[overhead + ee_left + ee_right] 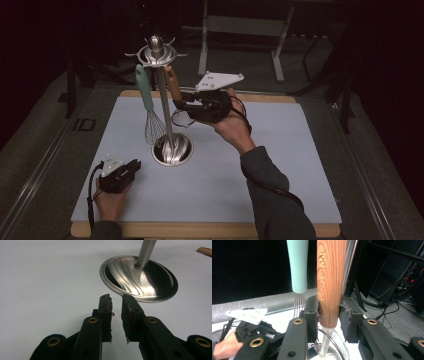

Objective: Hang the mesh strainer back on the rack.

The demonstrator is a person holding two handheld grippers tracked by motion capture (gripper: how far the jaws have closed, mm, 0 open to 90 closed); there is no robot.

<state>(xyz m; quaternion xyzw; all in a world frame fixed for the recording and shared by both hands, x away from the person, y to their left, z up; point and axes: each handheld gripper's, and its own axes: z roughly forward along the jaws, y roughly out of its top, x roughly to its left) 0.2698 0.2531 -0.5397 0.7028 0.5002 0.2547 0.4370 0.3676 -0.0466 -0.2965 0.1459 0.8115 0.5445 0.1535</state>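
Two utensils hang on my stand (165, 107) now, teal whisk (148, 102) and wooden-handled one (329, 287); right tool (327, 312) straddles that handle, grip unclear, left tool (116, 315) idle, slightly apart, counter-side.

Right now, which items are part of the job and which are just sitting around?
In the job:
- wooden-handled utensil, between the right tongs, hanging at the stand
- metal utensil stand
- teal-handled whisk, hanging on the stand

Just about:
- left tongs, resting empty on the pale mat
- frame legs behind the table
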